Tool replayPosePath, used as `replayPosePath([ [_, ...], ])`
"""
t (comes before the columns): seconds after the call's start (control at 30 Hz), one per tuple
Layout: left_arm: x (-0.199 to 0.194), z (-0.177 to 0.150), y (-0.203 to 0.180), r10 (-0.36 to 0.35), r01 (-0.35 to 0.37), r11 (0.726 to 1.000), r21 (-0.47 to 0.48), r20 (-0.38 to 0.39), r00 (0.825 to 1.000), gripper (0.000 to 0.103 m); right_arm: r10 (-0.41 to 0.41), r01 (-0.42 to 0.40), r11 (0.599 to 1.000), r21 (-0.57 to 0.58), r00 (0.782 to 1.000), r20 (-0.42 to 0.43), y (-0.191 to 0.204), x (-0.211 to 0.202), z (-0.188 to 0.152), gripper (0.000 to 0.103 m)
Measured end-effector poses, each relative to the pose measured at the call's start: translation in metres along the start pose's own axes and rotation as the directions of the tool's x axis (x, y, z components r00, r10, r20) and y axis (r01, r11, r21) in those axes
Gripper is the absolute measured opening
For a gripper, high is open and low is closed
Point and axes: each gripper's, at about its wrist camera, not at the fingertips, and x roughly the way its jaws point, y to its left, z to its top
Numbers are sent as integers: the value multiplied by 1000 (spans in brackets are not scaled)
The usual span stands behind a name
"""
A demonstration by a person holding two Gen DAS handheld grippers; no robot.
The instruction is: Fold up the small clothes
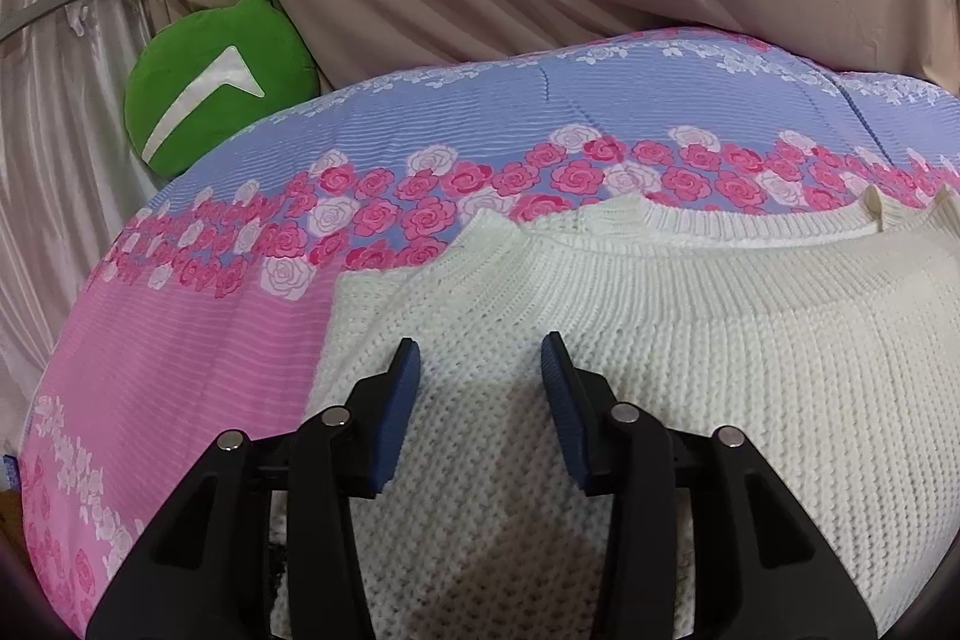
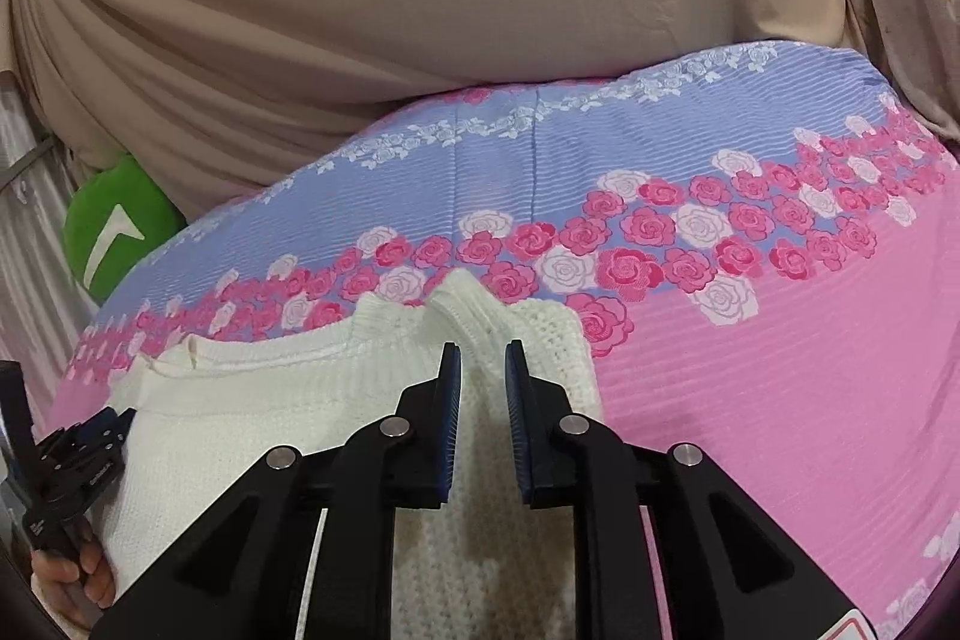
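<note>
On the rose-printed pink and blue bedspread [image 1: 180, 340], cream chunky-knit sweater [image 1: 690, 340] lay flat. Left tool [image 1: 480, 361] spread above it; right tool [image 2: 483, 361] parted, gripping nothing. Loose knit likely to snag, bunching the fold.

Rose-print bed [image 1: 198, 316] — white knit sweater [image 1: 690, 340] atop

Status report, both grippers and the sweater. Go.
Left gripper open over white sweater. Right gripper open, straddling a raised fold. Sweater flat on floral bedspread. Nothing obstructing.
</note>
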Motion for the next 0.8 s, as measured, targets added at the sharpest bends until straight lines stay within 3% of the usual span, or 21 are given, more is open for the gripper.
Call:
replayPosePath([
  [0.07,-11,-3,3,6,-6,1000,-15,15,1000,54,44,-44,999,-22,999,12,15,-12,-7,20],
  [0.17,-41,-13,19,-49,52,994,-91,39,998,71,135,-136,987,-82,991,-16,51,-22,-26,20],
  [0.3,-69,-37,46,-84,85,978,-190,14,996,74,222,-235,955,-182,971,-86,104,-25,-50,20],
  [0.5,-87,-69,81,-37,26,967,-253,-36,999,74,253,-305,908,-286,945,-206,156,-4,-87,20],
  [0.57,-90,-75,88,-30,17,964,-265,-44,999,74,210,-279,909,-310,949,-236,160,8,-99,20],
  [0.63,-91,-79,91,-31,16,962,-273,-50,998,74,192,-259,901,-347,958,-215,162,10,-105,19],
  [0.8,-87,-82,89,-51,31,960,-277,-63,997,74,194,-256,904,-343,959,-205,161,8,-104,19],
])
